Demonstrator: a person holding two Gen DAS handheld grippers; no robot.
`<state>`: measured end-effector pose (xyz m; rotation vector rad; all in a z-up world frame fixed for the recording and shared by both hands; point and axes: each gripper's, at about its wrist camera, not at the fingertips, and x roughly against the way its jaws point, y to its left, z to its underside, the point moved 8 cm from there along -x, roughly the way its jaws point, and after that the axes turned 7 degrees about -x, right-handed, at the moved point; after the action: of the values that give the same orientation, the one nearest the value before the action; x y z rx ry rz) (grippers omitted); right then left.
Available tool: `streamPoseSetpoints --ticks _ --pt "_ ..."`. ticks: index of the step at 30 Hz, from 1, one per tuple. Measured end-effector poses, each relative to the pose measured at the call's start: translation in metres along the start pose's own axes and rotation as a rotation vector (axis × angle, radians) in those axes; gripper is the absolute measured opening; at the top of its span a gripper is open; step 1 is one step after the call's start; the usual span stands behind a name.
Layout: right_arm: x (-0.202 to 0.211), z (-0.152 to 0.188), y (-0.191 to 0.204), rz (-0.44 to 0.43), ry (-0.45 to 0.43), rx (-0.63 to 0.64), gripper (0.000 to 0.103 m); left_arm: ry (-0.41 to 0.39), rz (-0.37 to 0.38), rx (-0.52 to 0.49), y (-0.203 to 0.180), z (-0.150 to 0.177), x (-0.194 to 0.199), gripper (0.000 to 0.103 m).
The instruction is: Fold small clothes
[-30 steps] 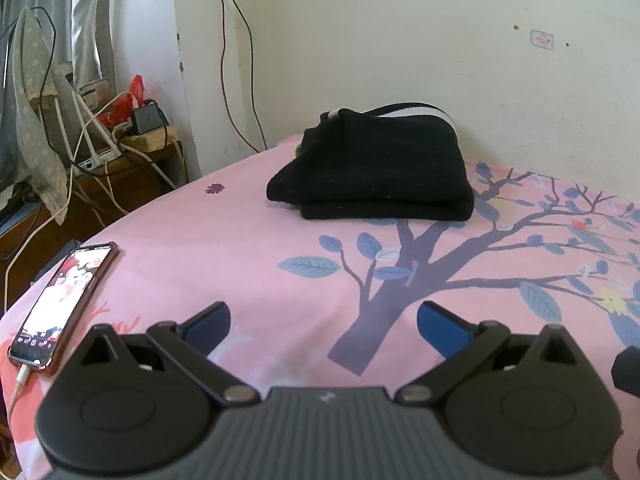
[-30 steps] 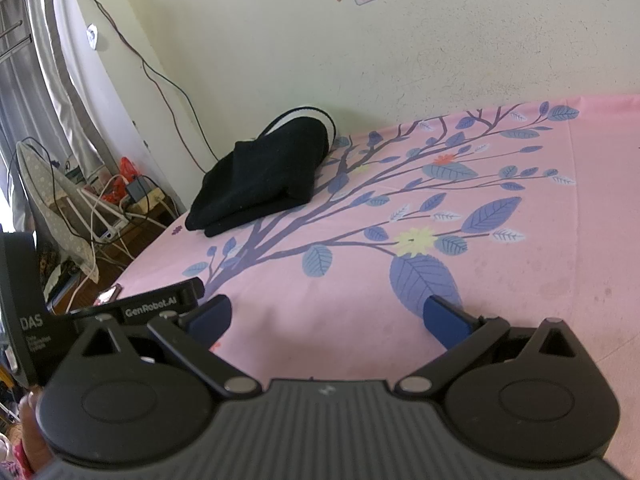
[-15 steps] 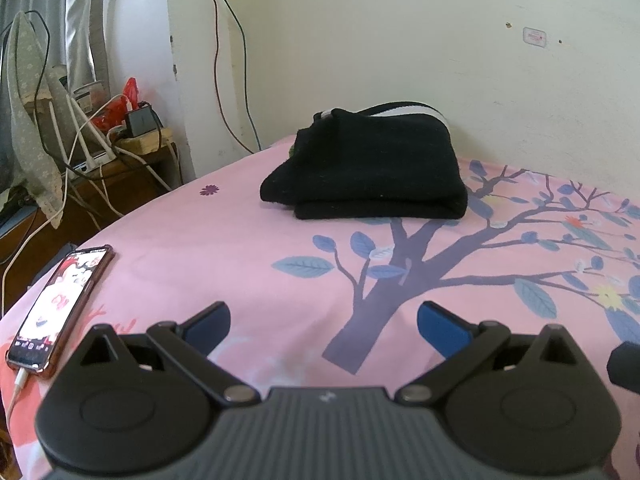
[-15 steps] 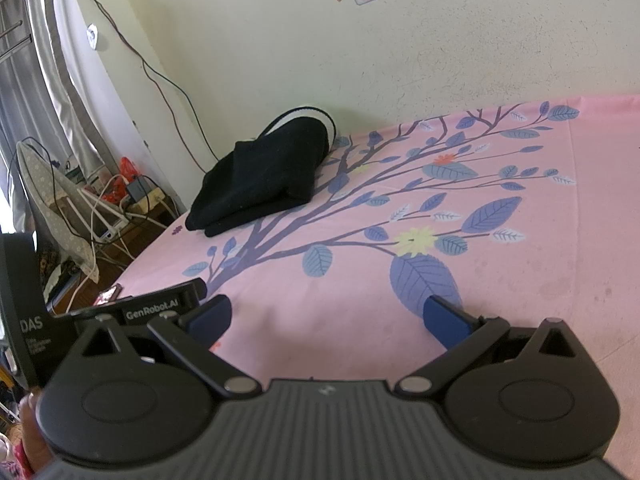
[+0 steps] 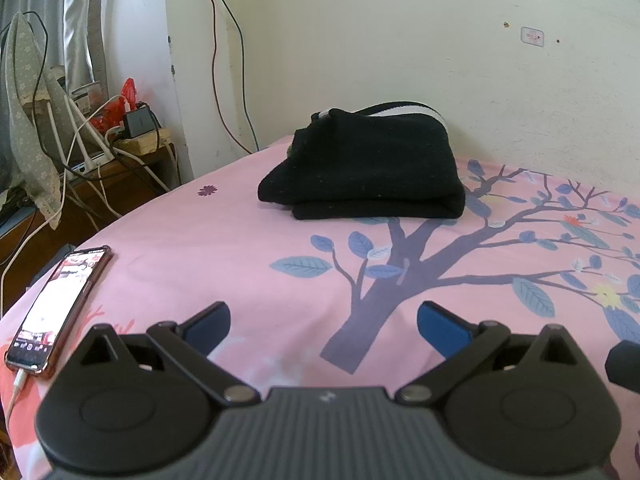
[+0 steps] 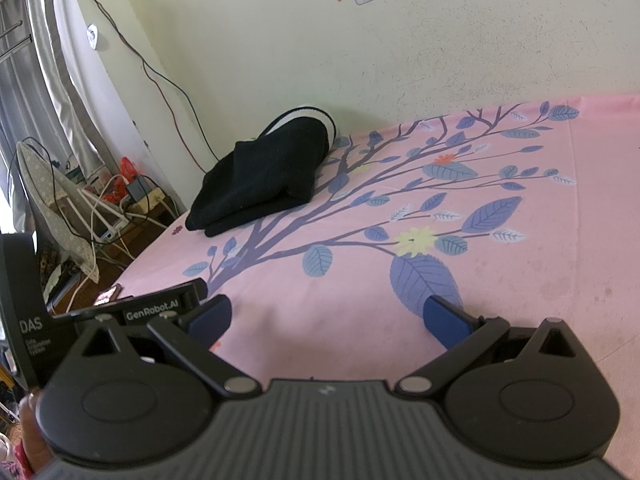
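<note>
Both my left gripper (image 5: 323,322) and my right gripper (image 6: 328,320) have the jaws released and hold nothing, low over the pink bed sheet (image 5: 240,264). The folded black garment (image 5: 364,172) lies well ahead of both jaws, near the wall. The phone (image 5: 60,304) lies just left of my left jaws, so I think a careless sweep there could push it off the bed.

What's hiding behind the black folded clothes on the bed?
Behind the black folded clothes a black-and-white striped band pokes up against the wall. Whatever it belongs to is covered by the pile. Under them only the pink bedsheet shows.
</note>
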<state>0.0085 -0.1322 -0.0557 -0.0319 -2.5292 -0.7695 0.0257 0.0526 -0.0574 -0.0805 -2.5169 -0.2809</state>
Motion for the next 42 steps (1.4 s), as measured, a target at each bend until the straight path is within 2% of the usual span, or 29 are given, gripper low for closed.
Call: streamPoseSetpoints --ticks 42 --pt "0.0005 -0.0003 0.0001 0.001 0.0 -0.001 0.097 0.023 -0.006 0.012 0.0044 0.0015 -0.0056 0.103"
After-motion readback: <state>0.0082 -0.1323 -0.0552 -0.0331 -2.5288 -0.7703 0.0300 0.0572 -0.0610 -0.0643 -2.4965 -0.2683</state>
